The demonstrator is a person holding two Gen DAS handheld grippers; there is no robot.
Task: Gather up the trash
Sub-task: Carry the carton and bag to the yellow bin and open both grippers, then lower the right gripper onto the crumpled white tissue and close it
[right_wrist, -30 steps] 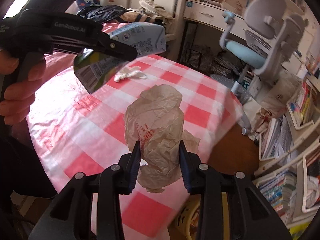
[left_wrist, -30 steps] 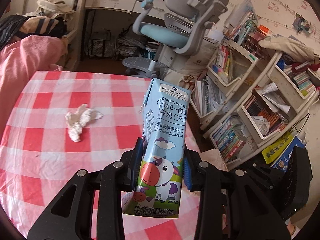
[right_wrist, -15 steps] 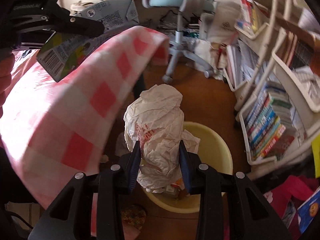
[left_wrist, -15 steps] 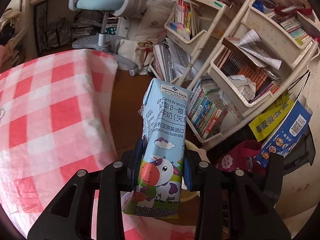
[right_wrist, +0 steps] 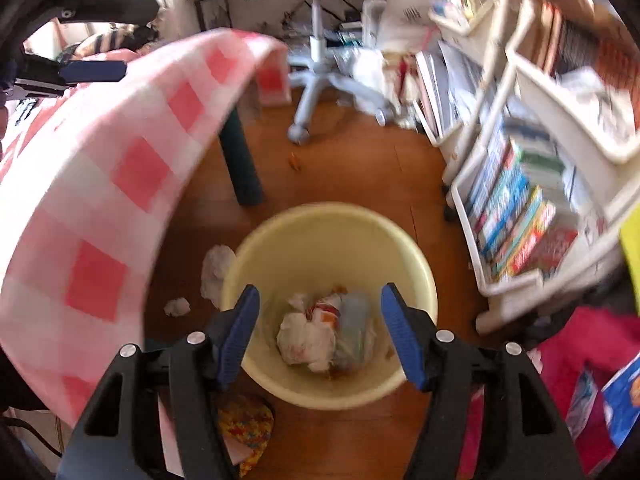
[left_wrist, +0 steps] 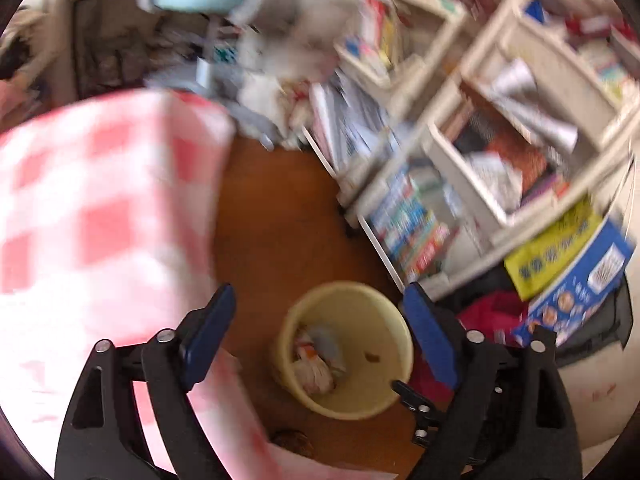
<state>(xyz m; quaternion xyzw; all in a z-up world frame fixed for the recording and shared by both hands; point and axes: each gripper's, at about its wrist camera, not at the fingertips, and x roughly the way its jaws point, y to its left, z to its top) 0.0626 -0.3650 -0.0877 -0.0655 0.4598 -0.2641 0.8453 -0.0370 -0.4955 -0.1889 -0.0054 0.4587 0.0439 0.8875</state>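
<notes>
Both claws hang over the yellow bin (right_wrist: 328, 240) on the floor beside the table (right_wrist: 100, 184): the left claw (left_wrist: 320, 336) is opening wide with nothing between its jaws, and the right claw (right_wrist: 320, 336) is opening too, also empty. The trash (right_wrist: 320, 332), crumpled white paper and a pale carton, lies at the bin's bottom. I'd worry about the wads (right_wrist: 216, 268) on the floor left of the bin being overlooked, and a careless claw could tip the bin.

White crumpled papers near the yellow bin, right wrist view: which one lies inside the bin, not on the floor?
The largest white wad, beside the red-printed scrap, lies in the yellow bin. The other two wads lie outside it on the wooden floor.
</notes>
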